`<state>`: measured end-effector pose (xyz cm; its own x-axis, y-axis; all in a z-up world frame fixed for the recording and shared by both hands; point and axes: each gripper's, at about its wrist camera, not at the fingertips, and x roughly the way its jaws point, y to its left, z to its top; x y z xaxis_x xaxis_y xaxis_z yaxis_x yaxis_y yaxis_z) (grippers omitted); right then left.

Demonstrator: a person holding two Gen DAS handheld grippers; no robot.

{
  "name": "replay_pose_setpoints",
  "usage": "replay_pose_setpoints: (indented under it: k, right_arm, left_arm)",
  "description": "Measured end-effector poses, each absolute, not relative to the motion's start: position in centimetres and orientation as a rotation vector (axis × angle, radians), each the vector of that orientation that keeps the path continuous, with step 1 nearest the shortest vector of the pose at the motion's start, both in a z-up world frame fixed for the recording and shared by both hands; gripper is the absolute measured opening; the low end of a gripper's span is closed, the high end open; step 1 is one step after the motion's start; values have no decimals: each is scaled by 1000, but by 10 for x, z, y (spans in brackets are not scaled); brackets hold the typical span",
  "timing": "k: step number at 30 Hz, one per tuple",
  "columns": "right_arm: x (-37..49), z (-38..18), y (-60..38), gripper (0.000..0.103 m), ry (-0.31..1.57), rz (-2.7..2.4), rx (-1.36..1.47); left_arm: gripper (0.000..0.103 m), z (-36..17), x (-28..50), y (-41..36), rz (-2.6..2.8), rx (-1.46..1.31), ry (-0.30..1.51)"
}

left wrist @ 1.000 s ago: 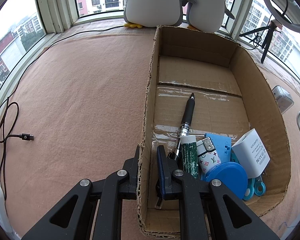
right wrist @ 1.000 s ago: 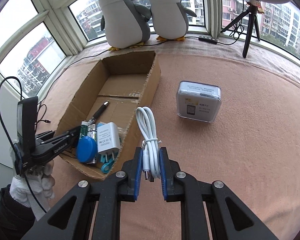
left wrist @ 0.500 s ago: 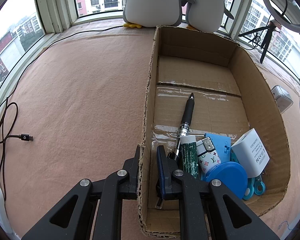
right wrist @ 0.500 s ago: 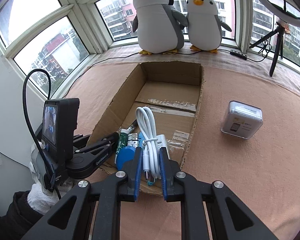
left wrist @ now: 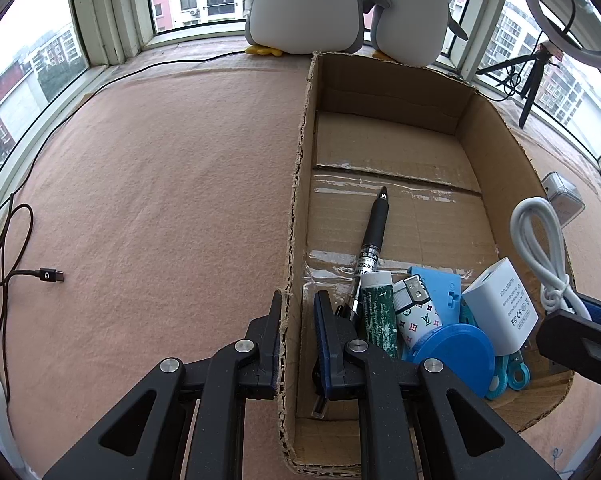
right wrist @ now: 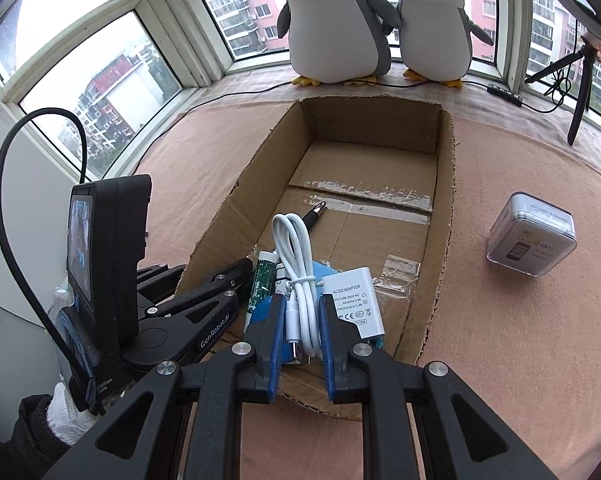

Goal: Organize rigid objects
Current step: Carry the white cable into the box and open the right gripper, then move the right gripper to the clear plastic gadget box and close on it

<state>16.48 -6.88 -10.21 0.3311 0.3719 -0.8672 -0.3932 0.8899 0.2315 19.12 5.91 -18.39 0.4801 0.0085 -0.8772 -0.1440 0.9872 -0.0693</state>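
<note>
Only R view shows clear case (right wrist: 531,236); R jaws pinch cable (right wrist: 296,276), L pinch box wall (left wrist: 296,200).

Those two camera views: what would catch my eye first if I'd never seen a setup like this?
Probably the two plush penguins on the window ledge, behind an open cardboard box on the pink cloth. Then the right gripper, clamped on a bundled white cable over the box's near end, where a white charger, a black pen and a blue lid lie. The left gripper pinches the box's side wall.
</note>
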Motion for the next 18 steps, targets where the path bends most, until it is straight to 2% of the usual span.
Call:
replay_pose_setpoints:
  k: [12, 18]
  right_arm:
    - [176, -109, -64, 15, 1148, 477, -57]
    - [177, -110, -66, 21, 1148, 473, -47]
  left_arm:
    - [13, -184, 192, 59, 92, -139, 1067]
    - [13, -184, 193, 58, 92, -140, 1067]
